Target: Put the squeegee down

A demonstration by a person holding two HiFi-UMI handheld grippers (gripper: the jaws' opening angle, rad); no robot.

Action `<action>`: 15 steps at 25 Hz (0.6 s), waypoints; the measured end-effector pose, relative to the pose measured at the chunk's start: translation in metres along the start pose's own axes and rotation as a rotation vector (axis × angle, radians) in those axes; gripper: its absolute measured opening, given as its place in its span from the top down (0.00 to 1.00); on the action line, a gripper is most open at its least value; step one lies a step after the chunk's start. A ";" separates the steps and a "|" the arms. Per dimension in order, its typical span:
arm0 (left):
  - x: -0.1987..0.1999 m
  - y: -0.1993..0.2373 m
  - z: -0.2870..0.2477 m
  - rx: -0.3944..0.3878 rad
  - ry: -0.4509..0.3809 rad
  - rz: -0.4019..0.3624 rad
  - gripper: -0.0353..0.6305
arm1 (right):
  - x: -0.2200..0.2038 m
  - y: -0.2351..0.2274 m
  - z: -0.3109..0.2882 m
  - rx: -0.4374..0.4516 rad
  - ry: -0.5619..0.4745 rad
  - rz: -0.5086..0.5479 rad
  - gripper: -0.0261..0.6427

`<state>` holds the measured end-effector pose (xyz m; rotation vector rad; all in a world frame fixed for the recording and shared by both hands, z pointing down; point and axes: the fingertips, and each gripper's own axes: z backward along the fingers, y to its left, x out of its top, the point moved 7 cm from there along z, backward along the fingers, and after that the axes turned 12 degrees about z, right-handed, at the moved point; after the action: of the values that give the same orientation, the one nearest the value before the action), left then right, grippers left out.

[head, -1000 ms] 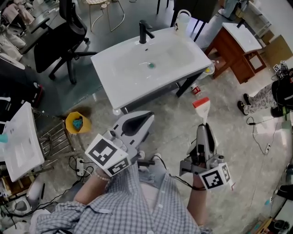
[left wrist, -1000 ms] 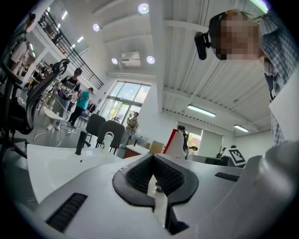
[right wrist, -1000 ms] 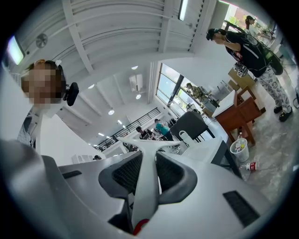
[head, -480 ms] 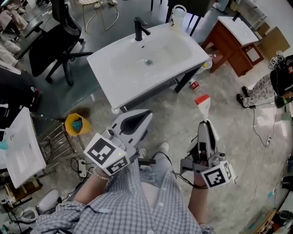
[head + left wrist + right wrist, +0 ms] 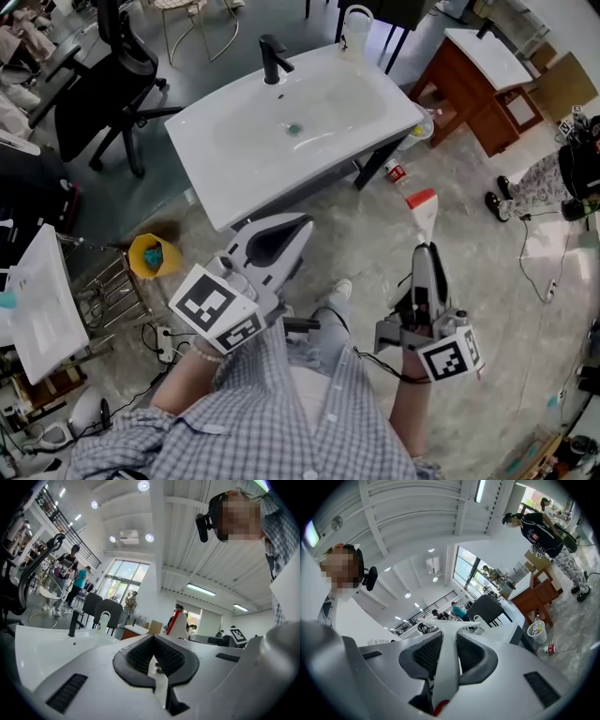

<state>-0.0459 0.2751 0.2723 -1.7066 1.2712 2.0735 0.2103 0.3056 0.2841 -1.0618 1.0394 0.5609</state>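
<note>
- A checked shirt (image 5: 281, 422) fills the near edge of the head view. It hides the arms and most of both hands.
- The left gripper (image 5: 302, 226) is near, on the left. In the left gripper view its jaws are closed together (image 5: 152, 638) and nothing is between them.
- The right gripper (image 5: 427, 253) is near, on the right. It is clenched on the squeegee (image 5: 424, 216), with the dark pads pressing the handle from both sides (image 5: 446, 637).
- The squeegee is up in the air over the floor (image 5: 356, 253), just right of the counter's near right corner. It touches nothing but the right gripper.
- It has a white handle that gets wider toward a flat head, with a red strip along the far edge.
- From the head view, the near part of the handle is hidden inside the right gripper. In the right gripper view the head shows only as a thin white bar (image 5: 447, 623), seen edge-on.
- A small bottle (image 5: 396, 172) with a red label lies on the floor just past the squeegee, by the counter's leg.
- A yellow bucket (image 5: 155, 255) stands on the floor to the left. Something blue-green is inside, too small to make out.
- The white counter (image 5: 220, 187) with a sink bowl is farther away, and a black tap (image 5: 272, 58) stands at its far edge.
- A small bin (image 5: 424, 128) peeks out from under the counter's right corner, partly hidden.
- Far left is a black chair (image 5: 103, 84). Far right is a wooden cabinet (image 5: 473, 80), and its far end is cut off by the picture's top edge.
</note>
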 end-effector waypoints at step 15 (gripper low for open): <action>-0.004 -0.018 -0.113 0.079 -0.043 -0.015 0.94 | 0.045 -0.113 -0.047 0.088 0.040 -0.027 0.82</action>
<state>0.0482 0.2096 0.2689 -1.6240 1.3054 2.0125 0.3005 0.2118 0.2872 -1.0118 1.0742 0.4700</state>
